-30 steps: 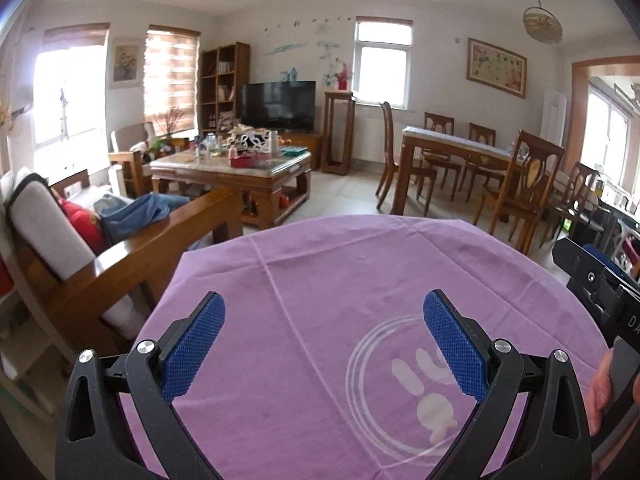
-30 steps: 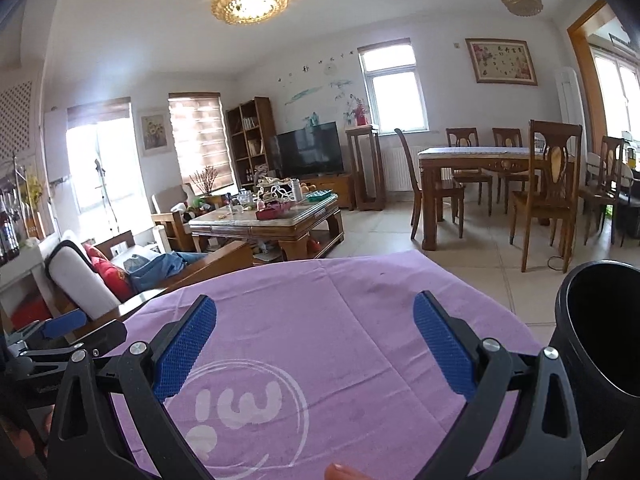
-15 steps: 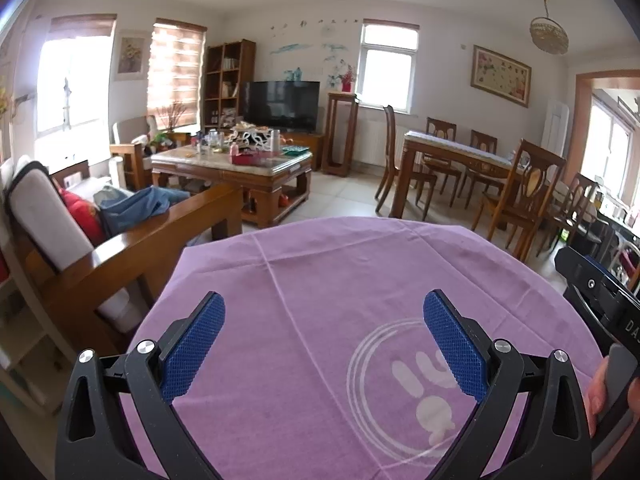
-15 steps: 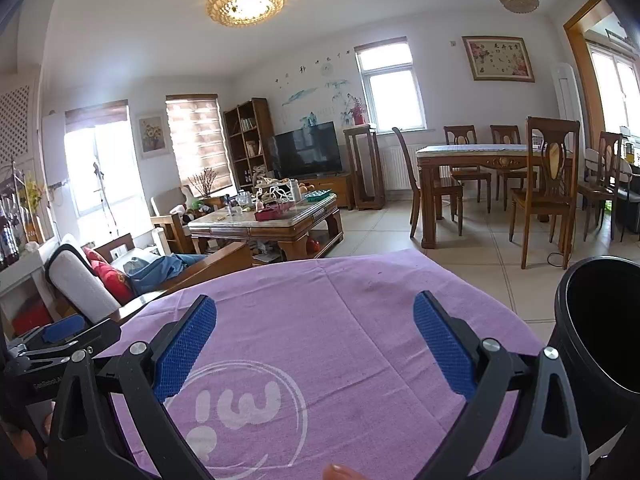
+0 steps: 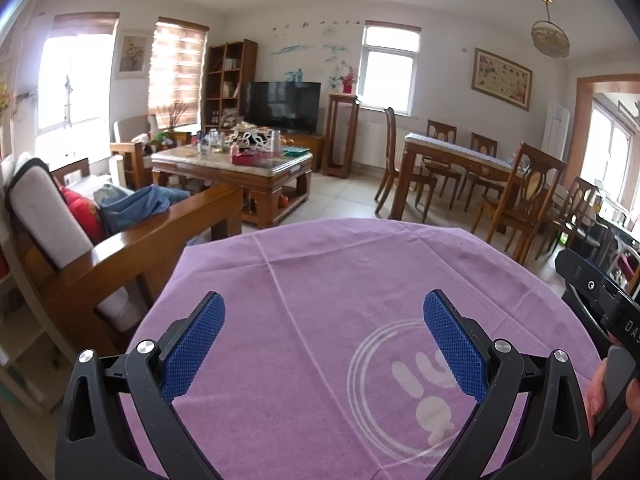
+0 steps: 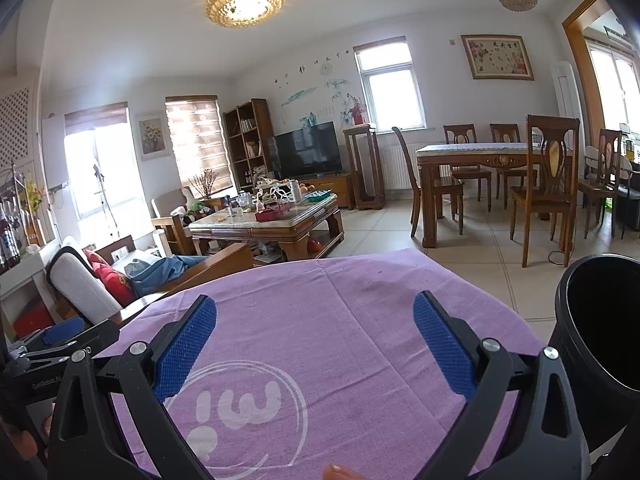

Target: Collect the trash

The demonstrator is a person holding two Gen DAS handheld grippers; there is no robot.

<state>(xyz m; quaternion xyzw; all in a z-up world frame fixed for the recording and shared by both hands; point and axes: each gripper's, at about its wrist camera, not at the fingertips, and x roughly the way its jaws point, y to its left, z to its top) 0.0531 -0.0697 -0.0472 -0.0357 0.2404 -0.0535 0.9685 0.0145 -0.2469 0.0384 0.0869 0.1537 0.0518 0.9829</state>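
A round table under a purple cloth (image 5: pixel 320 280) with a white printed logo (image 5: pixel 400 392) fills the lower half of both views; no trash shows on it. My left gripper (image 5: pixel 324 340) hovers over the cloth, open, nothing between its blue pads. My right gripper (image 6: pixel 316 344) is likewise open and empty above the cloth (image 6: pixel 340 300). A black bin (image 6: pixel 600 328) stands at the table's right edge, its dark mouth facing me. The right gripper's body (image 5: pixel 600 300) shows at the right of the left wrist view, the left gripper's body (image 6: pixel 52 348) at the left of the right wrist view.
A wooden sofa (image 5: pixel 132 248) with white and red cushions and blue cloth stands left of the table. Beyond are a cluttered coffee table (image 5: pixel 236 164), a TV (image 5: pixel 282 106), and a dining table with chairs (image 5: pixel 472 168). Tiled floor (image 6: pixel 460 256) lies between them.
Both views have tilted slightly; the room sits a little lower in the left wrist view. Both grippers stay open and empty over the cloth.
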